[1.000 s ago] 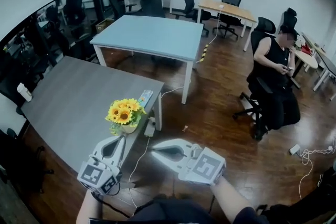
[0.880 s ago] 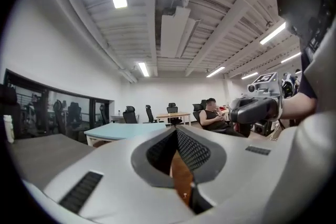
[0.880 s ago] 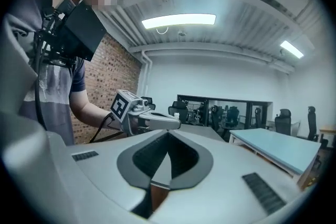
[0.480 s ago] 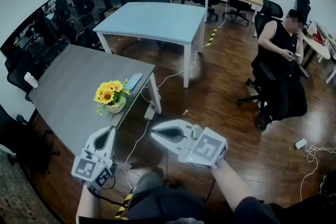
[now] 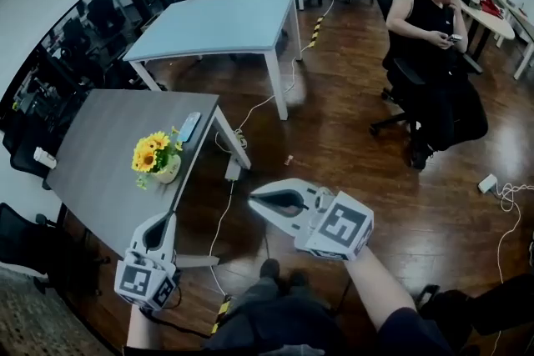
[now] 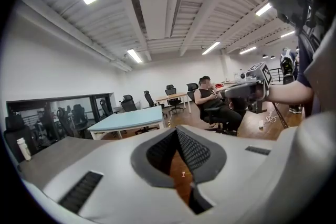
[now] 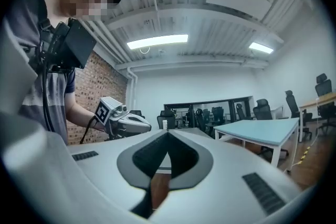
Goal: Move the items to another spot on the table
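The left gripper (image 5: 160,223) is held low at the near edge of the grey table (image 5: 92,179), its jaws pressed together with nothing between them; the left gripper view confirms the tips meeting on empty air. The right gripper (image 5: 255,199) is held out over the wooden floor (image 5: 350,162), beside the table and apart from it, jaws likewise pressed together and carrying nothing. Neither gripper touches any item. The pot of sunflowers (image 5: 156,158) stands upright on the grey table near its right-hand edge, ahead of the left gripper and apart from it. A flat light-blue item (image 5: 189,127) lies just beyond the flowers, close to the table's far right corner. A white bottle (image 5: 42,156) stands at the table's left edge, well apart from both. Beyond the grey table stands a pale blue table (image 5: 217,21). A person (image 5: 430,21) sits in an office chair across the floor, well clear of the work area.
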A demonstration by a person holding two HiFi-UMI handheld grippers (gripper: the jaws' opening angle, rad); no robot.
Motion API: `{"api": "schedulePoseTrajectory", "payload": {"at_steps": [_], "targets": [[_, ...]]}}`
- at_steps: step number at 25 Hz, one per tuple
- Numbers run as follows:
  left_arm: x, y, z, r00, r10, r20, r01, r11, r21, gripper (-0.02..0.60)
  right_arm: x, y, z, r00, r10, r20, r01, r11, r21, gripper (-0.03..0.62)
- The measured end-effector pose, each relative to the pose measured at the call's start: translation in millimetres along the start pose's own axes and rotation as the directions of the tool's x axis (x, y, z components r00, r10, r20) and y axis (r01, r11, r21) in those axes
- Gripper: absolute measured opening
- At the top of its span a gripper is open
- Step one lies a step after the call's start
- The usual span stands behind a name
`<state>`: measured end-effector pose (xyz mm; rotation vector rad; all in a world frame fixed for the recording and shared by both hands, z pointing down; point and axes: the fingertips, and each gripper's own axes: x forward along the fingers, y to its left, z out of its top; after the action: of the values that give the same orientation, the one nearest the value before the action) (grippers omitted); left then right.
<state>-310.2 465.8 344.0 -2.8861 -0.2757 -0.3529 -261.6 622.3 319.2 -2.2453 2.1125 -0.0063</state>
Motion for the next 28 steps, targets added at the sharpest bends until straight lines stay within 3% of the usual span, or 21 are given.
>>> {"api": "schedulePoseTrajectory", "payload": {"at_steps": [3, 6, 11, 18, 28], "targets": [[2.2, -10.8, 1.1, 1.000, -0.014, -0.001, 0.014, 1.000, 0.020, 0.018, -4.5, -3.7, -11.7, 1.000, -0.021, 0.008, 0.021, 0.999, 0.026, -0.021], [-8.3, -19.0, -10.7, 0.999, -0.027, -0.028, 0.029, 0.998, 0.047, 0.020, 6.2, 7.0, -19.4, 1.000, 0.010, -0.017, -0.009, 0.999, 0.053, -0.020], [-17.8, -10.3, -27.7, 0.999, 0.008, -0.043, -0.009, 0.999, -0.035, 0.019, 17.2, 27.8, -23.4, 0.995, 0.077, -0.066, -0.072, 0.995, 0.074, -0.020], [-14.2, -16.0, -33.6, 0.999, 0.007, -0.053, -0.010, 0.999, -0.049, 0.018, 10.7, 20.0, -23.9, 0.997, 0.051, -0.062, -0.048, 0.997, 0.053, -0.021], [-2.6, -18.3, -50.5, 0.994, -0.055, -0.091, 0.052, 0.998, -0.043, 0.019, -12.3, 7.2, -39.9, 0.998, -0.031, -0.062, 0.036, 0.996, 0.085, -0.021]]}}
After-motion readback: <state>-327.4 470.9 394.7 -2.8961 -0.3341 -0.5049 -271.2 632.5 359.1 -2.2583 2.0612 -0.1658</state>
